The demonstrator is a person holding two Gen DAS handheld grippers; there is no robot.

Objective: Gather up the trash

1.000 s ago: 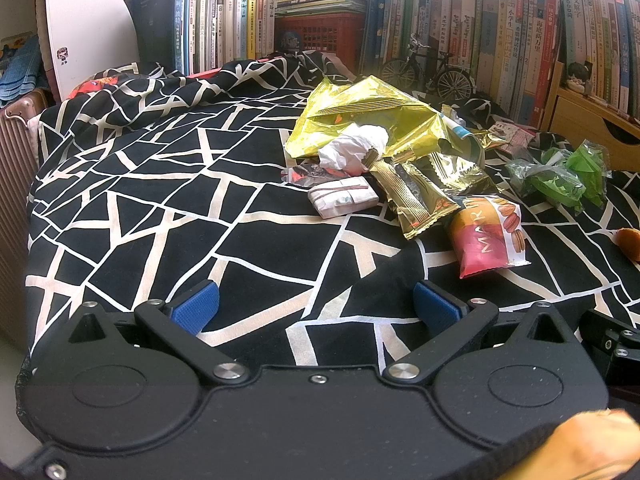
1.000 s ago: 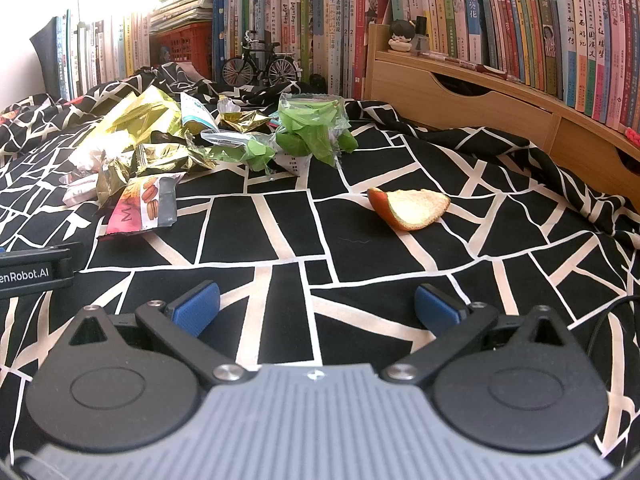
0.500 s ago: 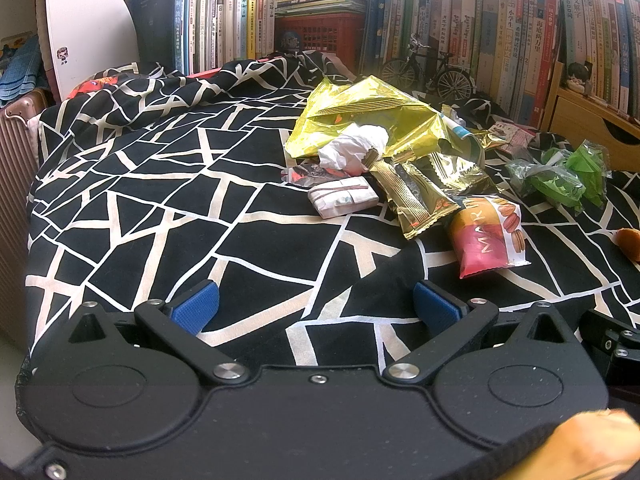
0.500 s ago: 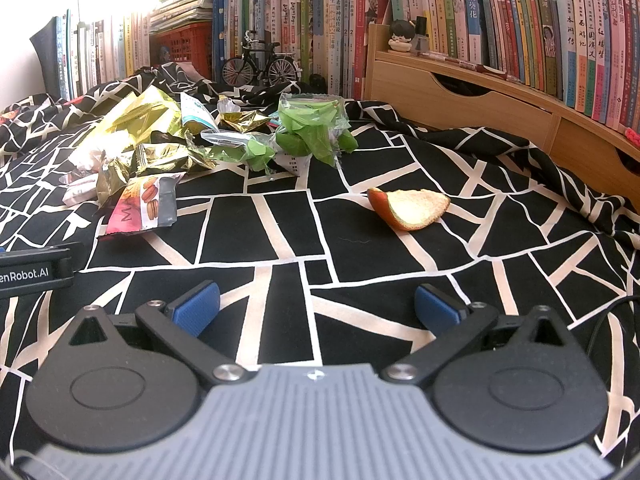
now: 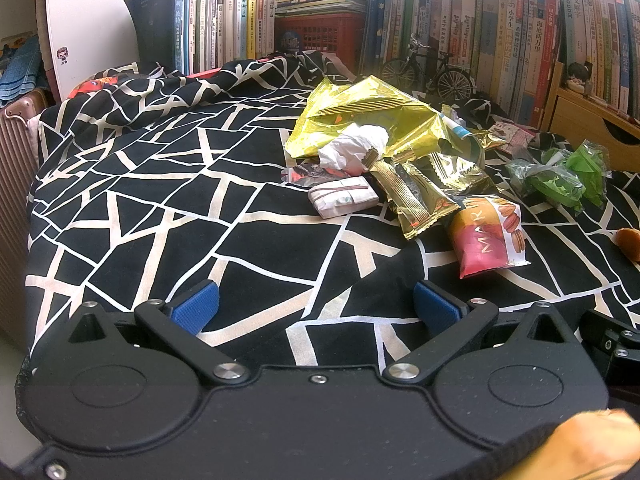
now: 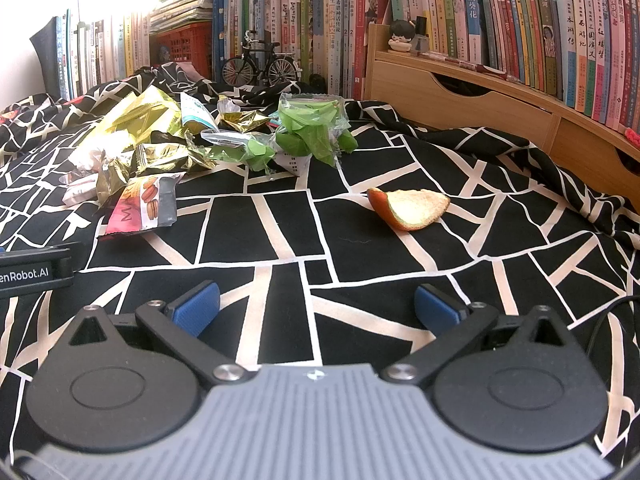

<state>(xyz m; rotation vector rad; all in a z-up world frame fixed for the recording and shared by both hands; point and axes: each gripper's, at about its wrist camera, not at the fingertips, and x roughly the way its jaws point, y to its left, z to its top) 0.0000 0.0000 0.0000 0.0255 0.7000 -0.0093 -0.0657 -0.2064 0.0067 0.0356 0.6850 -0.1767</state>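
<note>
Black cloth (image 5: 168, 184) with pale lines carries one heap of trash: a big gold bag (image 5: 360, 116), one white tissue wad (image 5: 352, 152), one pink macaron packet (image 5: 486, 240) lying lengthwise away from the left gripper (image 5: 316, 304), and green wrappers (image 6: 308, 132). Only the right view shows the whole orange peel (image 6: 408, 208), alone, well apart from the heap, long axis left-right. Both the left and the right gripper (image 6: 318, 306) are spread wide, grasping nothing.
</note>
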